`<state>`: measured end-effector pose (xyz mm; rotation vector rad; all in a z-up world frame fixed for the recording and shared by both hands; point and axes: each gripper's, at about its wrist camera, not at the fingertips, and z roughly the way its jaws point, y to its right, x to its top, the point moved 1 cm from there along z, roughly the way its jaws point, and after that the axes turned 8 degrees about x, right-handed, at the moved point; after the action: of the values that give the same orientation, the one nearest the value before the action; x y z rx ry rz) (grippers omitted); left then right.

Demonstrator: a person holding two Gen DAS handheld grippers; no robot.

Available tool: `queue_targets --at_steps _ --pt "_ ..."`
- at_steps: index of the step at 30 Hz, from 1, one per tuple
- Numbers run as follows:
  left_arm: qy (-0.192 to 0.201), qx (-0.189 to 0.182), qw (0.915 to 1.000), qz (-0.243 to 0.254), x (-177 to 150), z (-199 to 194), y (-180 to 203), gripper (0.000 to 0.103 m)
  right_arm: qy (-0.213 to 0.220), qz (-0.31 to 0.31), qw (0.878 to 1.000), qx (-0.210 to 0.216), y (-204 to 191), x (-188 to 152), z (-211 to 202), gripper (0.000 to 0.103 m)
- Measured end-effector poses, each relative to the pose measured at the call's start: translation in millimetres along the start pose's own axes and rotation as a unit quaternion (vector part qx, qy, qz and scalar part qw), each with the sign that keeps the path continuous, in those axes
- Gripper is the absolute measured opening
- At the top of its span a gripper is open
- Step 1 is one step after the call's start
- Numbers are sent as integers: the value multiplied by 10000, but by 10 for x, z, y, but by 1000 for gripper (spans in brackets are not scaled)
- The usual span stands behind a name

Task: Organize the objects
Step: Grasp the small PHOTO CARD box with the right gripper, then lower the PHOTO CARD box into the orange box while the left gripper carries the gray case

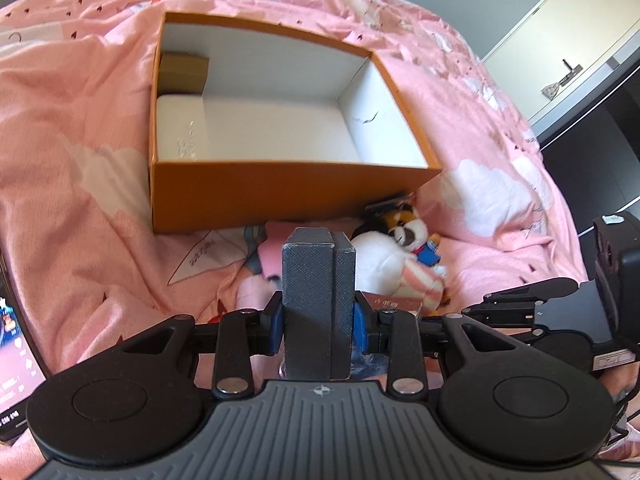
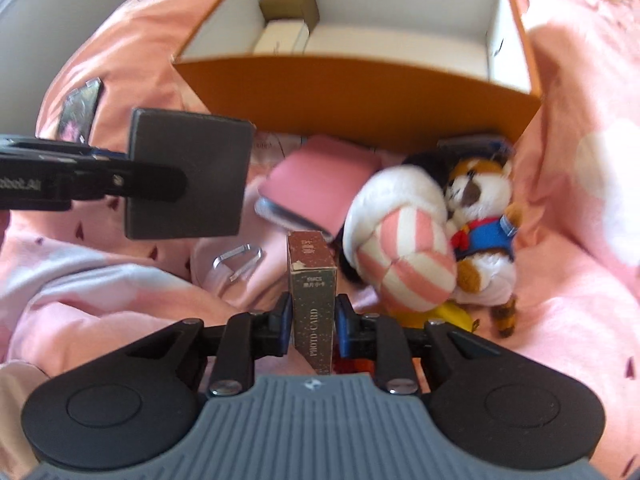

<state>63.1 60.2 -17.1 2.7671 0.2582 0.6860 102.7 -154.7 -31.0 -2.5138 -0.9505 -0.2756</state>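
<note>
The left tool (image 1: 319, 312) is closed on a dark grey box (image 1: 318, 300), which stands upright between its blue pads; in the right wrist view the same grey box (image 2: 188, 176) hangs at the left above the bed. The right tool (image 2: 312, 322) has its jaws pressed on a slim brown photo card box (image 2: 312, 296), also upright.

Both tools are over a bed with a pink blanket (image 1: 80, 168). At the far side sits an open orange storage box (image 1: 280, 196) with white inner walls. In its left part lie a small brown carton (image 1: 184, 70) and a white box (image 1: 180, 128); the rest of it is bare.

Just near the orange box, on the blanket, lie a plush toy (image 2: 440, 224), a pink booklet (image 2: 320, 184) and a small clear clip (image 2: 238, 266). The toy touches the pink booklet.
</note>
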Motion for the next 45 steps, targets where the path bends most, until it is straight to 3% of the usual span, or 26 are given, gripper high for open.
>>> queue_targets --at_steps 14,20,25,29,35,45 --pt "932 -213 9953 139 608 -290 143 37 1591 -311 9867 64 -165 731 -727 24" --pt "1024 -290 9943 -105 1017 -143 75 37 2094 -299 9774 -16 -66 1073 -857 24" --pt "797 -520 9933 -656 1244 286 -43 37 2162 95 9762 -117 263 1350 -772 24" --pt "341 -586 9923 -1039 1328 766 -177 37 2064 429 9772 -240 504 1503 -598 24" --pt "-342 -579 9912 -1138 1306 1261 -253 37 1763 527 9823 -347 727 1657 -272 24" --pt "-1026 -404 9883 -1055 1228 1580 -324 38 1283 594 9894 -328 917 1773 139 24"
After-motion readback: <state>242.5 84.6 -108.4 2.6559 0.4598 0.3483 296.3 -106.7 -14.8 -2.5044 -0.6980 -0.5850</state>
